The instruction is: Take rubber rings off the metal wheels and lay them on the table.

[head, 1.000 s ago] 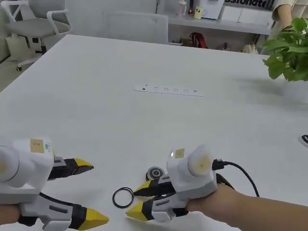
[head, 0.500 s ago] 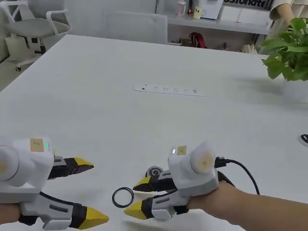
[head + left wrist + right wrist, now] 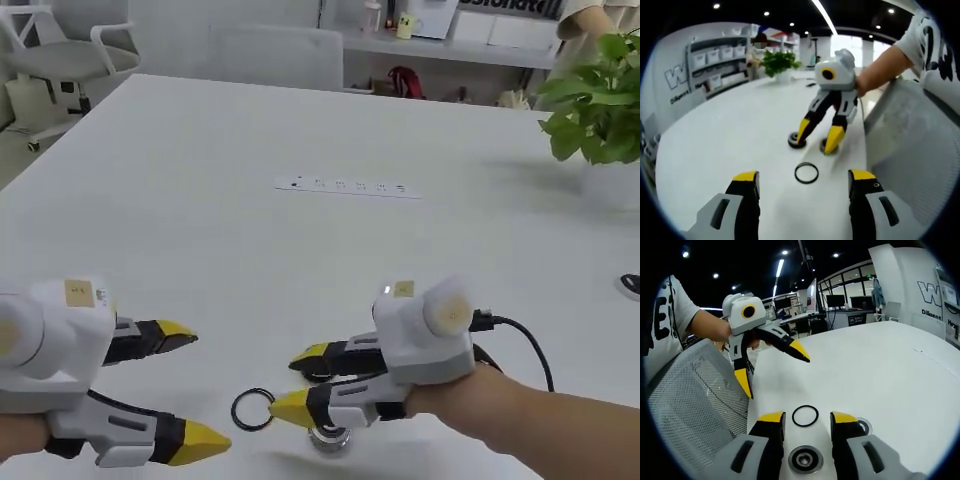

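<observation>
A loose black rubber ring (image 3: 252,408) lies on the white table (image 3: 300,250) between my two grippers. My right gripper (image 3: 295,380) is open and hovers over two metal wheels. One wheel (image 3: 805,459) sits between its jaws near their base. The other wheel (image 3: 862,427) lies just outside its right finger. In the left gripper view the right gripper (image 3: 817,137) points down at a wheel with a black ring (image 3: 796,141) and a second wheel (image 3: 826,147). My left gripper (image 3: 190,386) is open and holds nothing, with the loose ring (image 3: 806,173) ahead of it.
A white power strip (image 3: 345,185) lies mid-table. A potted plant (image 3: 595,100) stands at the far right, and a small dark object (image 3: 632,285) is at the right edge. An office chair (image 3: 70,40) is beyond the far left corner. A mesh chair back (image 3: 910,150) is beside me.
My right gripper has shifted up and to the right, uncovering a wheel near the table's front edge and covering the one seen before. The left gripper and the loose ring stay put.
</observation>
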The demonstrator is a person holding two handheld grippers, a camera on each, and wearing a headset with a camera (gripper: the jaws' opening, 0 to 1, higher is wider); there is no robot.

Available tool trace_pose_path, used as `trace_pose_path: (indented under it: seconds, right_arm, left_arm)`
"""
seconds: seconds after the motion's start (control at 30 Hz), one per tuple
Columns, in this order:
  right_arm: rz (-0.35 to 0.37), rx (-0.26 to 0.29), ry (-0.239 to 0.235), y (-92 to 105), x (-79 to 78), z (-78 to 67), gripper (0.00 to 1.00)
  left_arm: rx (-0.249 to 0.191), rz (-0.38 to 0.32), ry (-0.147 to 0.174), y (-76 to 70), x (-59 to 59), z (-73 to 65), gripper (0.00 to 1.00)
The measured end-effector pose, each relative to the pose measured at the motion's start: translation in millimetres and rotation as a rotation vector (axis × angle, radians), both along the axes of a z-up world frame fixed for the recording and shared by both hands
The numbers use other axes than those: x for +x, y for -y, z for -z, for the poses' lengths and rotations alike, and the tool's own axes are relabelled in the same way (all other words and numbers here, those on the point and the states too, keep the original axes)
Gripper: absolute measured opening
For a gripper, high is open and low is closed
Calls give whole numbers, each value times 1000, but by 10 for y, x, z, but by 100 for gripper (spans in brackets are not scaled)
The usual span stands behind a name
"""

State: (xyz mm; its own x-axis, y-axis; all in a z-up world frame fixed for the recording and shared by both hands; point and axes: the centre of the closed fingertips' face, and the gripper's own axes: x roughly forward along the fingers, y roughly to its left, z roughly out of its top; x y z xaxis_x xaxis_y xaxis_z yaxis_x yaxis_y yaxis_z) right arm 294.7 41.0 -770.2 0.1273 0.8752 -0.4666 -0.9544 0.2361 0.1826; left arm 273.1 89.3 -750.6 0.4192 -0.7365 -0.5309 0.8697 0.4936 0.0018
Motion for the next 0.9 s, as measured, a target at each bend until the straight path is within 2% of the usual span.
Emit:
trace_pose_path:
  seconds: [0.23,0.37,0.67,0.9]
  right_arm:
    - [39,22,7,98,89,-72,33]
    - [67,49,-4,153,128,-134,33]
    - [115,51,7,330,242,-152,32]
    - [137,51,11,397,282,-155,32]
  left_arm:
    - [0,2,18,25,88,-68,73]
    - [-3,3,25,42,133,-99,73]
    - [-8,4,33,86,223,-122,73]
    - [-7,11,39,118,264,-134,73]
